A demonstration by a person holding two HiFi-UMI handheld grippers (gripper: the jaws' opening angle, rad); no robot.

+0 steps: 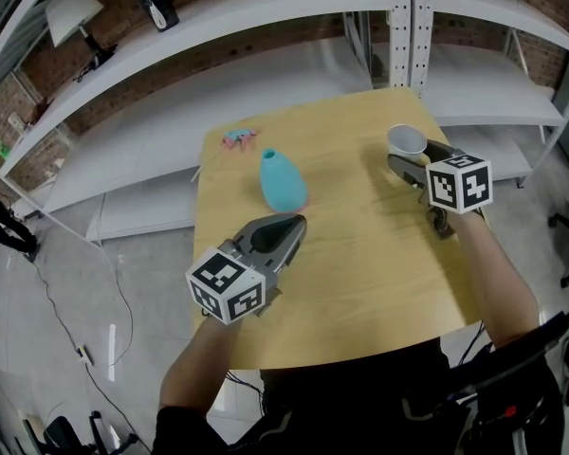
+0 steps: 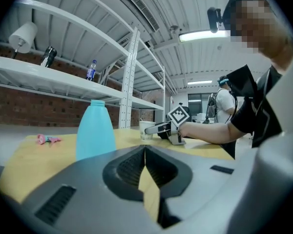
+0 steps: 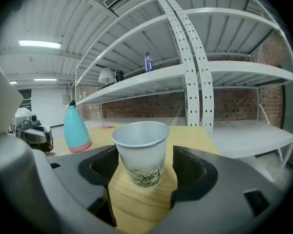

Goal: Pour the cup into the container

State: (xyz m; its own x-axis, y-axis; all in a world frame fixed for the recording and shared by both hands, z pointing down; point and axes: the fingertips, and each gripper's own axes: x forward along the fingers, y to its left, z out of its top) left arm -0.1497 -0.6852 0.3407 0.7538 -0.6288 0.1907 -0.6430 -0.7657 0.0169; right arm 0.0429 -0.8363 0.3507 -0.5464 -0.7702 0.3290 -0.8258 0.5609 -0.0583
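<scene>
white shelves (image 1: 266, 27) and a brick wall stand behind the wooden table (image 1: 360, 282). the right claw (image 1: 415, 157) is open as wide as it goes. the paper cup (image 3: 140, 152) stands right between its two jaws, and they do not squeeze it yet. i think the claw sits low like this so it can close on the cup's sides without tipping it. the left claw (image 1: 294, 224) is closed tight with nothing in it. the blue bottle (image 1: 282, 181) stands upright just ahead of the left claw, well off to the left of the right claw, ready for the pour.
</scene>
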